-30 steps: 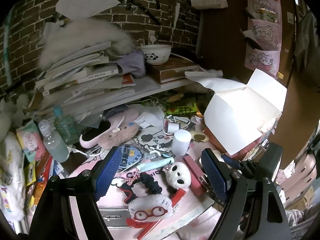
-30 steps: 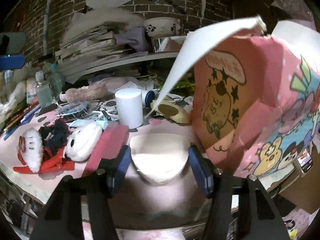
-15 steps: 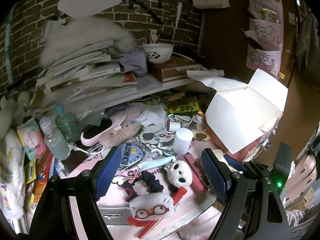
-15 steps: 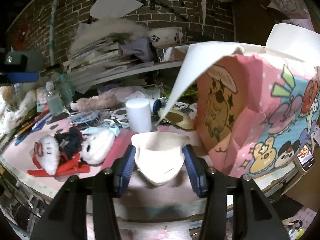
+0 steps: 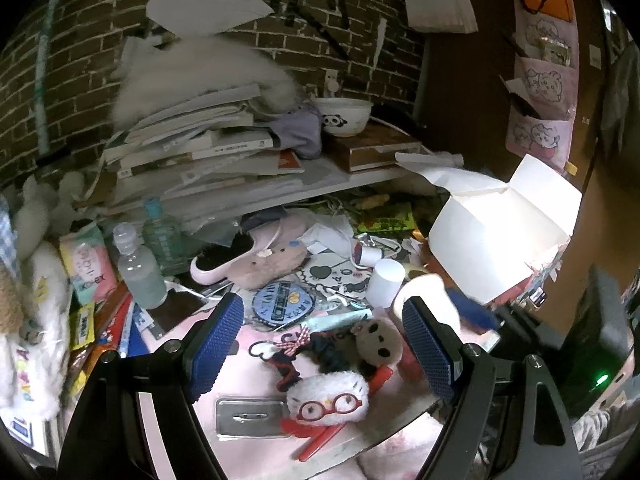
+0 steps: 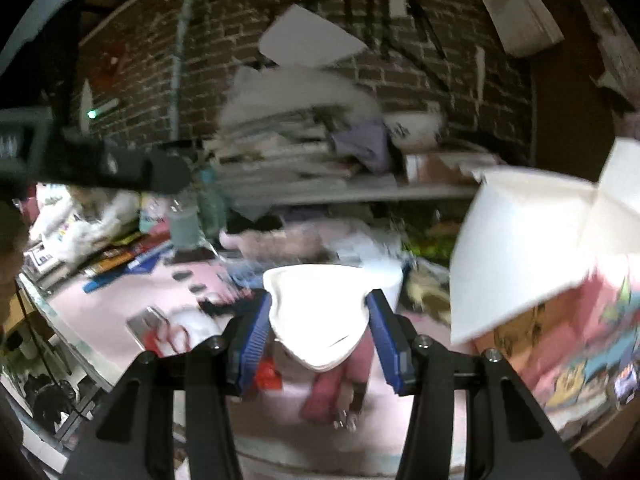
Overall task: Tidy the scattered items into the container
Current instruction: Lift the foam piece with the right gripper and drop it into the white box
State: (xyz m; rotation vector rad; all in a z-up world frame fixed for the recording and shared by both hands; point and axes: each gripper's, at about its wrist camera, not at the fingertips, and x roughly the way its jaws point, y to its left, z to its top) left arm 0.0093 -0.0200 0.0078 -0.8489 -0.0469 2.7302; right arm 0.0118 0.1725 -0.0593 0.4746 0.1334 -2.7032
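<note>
My left gripper (image 5: 324, 344) hangs open over the pink desk mat (image 5: 240, 380). Below its fingers lie a panda plush clip (image 5: 378, 344), a dark scrunchie (image 5: 328, 354) and a white plush with red glasses (image 5: 328, 400). My right gripper (image 6: 318, 332) is shut on a white heart-shaped item (image 6: 316, 312), held above the mat. That item (image 5: 424, 292) shows blurred behind the left gripper's right finger. The open white box (image 6: 532, 248), with pink cartoon sides, stands just right of the held item. In the left wrist view the box (image 5: 500, 232) is at the right.
A white cylinder (image 5: 385, 282), a pink hairbrush (image 5: 224, 260) and two bottles (image 5: 140, 276) crowd the mat's back. A shelf carries stacked books (image 5: 192, 148) and a panda bowl (image 5: 346, 116). A metal tin (image 5: 250, 416) lies near the front edge.
My right gripper closed on the white heart-shaped item and lifted it off the mat, swinging toward the box. The left gripper stayed open and drifted only slightly.
</note>
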